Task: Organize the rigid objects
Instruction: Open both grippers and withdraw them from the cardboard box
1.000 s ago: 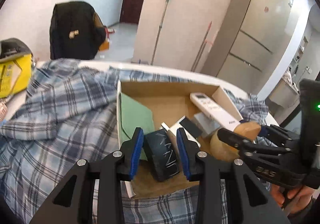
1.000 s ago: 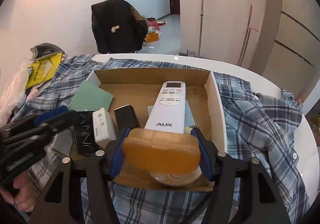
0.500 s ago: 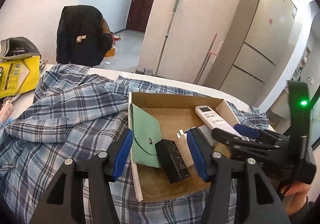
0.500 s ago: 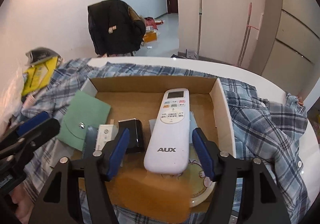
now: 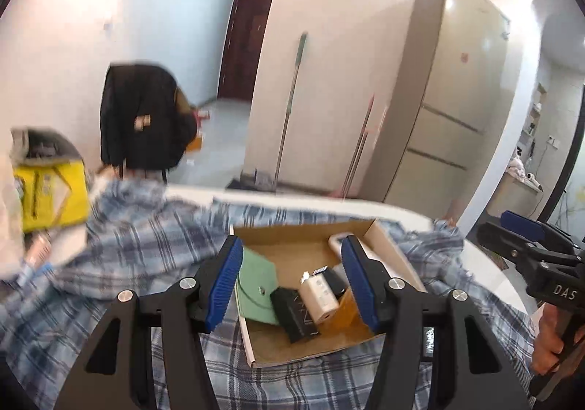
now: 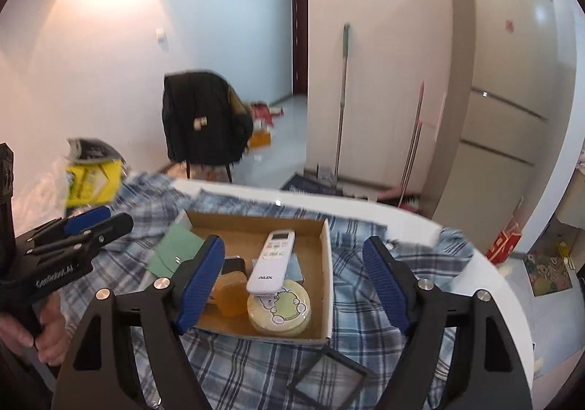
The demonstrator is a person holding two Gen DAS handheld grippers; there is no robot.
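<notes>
On the desk (image 6: 486, 264): a plaid cloth (image 6: 369, 329) under a cardboard box (image 6: 326, 285).
Inside the box: white remote (image 6: 272, 262), amber block (image 6: 229, 288), round tin (image 6: 279, 307), green pouch (image 5: 256, 291), black case (image 5: 294, 313), white charger (image 5: 319, 298).
Left tool (image 5: 292, 284): spread wide, holding nothing, above the box.
Right tool (image 6: 294, 284): spread wide, holding nothing, above the box.

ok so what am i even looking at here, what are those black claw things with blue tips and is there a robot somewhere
No robot: a person holds a two-finger gripper in each hand, with a fisheye camera on each looking along its fingers. One picture is from the left gripper, the other from the right gripper. Both are open and hold nothing. Below them a cardboard box sits on a plaid shirt. Inside lie a white AUX remote, a round cartoon tin, an amber block, a green pouch and a black box.
</notes>
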